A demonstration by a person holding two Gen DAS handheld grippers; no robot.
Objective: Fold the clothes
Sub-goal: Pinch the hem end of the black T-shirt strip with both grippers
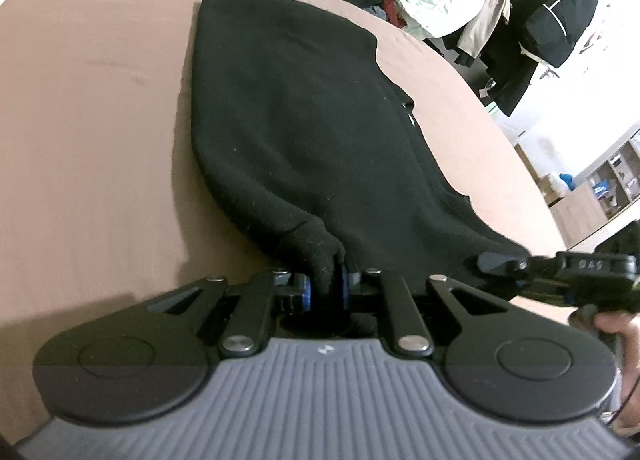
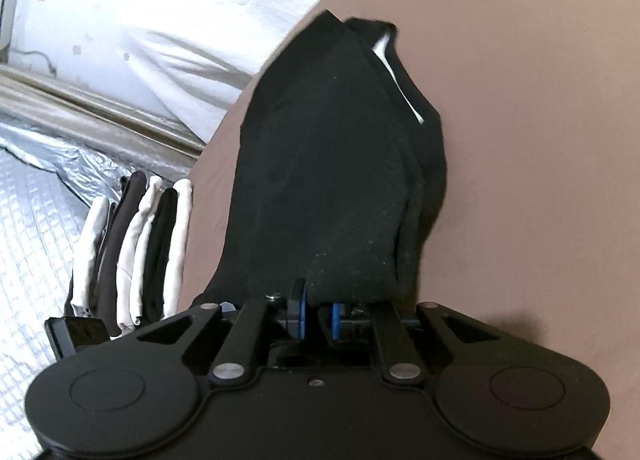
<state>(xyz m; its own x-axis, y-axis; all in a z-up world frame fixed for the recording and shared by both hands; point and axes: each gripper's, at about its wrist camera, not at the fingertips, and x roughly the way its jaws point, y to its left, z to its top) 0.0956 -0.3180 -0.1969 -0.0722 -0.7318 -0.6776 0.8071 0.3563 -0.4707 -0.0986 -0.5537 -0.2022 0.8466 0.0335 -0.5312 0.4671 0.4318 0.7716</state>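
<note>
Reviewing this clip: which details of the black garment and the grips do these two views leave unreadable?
- Left wrist view: the right gripper is cut by the right edge; its pads are hidden against the black garment.
- Right wrist view: whether fabric sits between the right gripper's pads is unclear, dark on dark.
- Both views: the garment's type; it is folded.
- Left gripper: pinches a fabric corner.

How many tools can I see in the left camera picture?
2. The left tool is at the bottom middle, shut on the black garment. The right tool enters from the right edge, at the garment's near corner.
</note>
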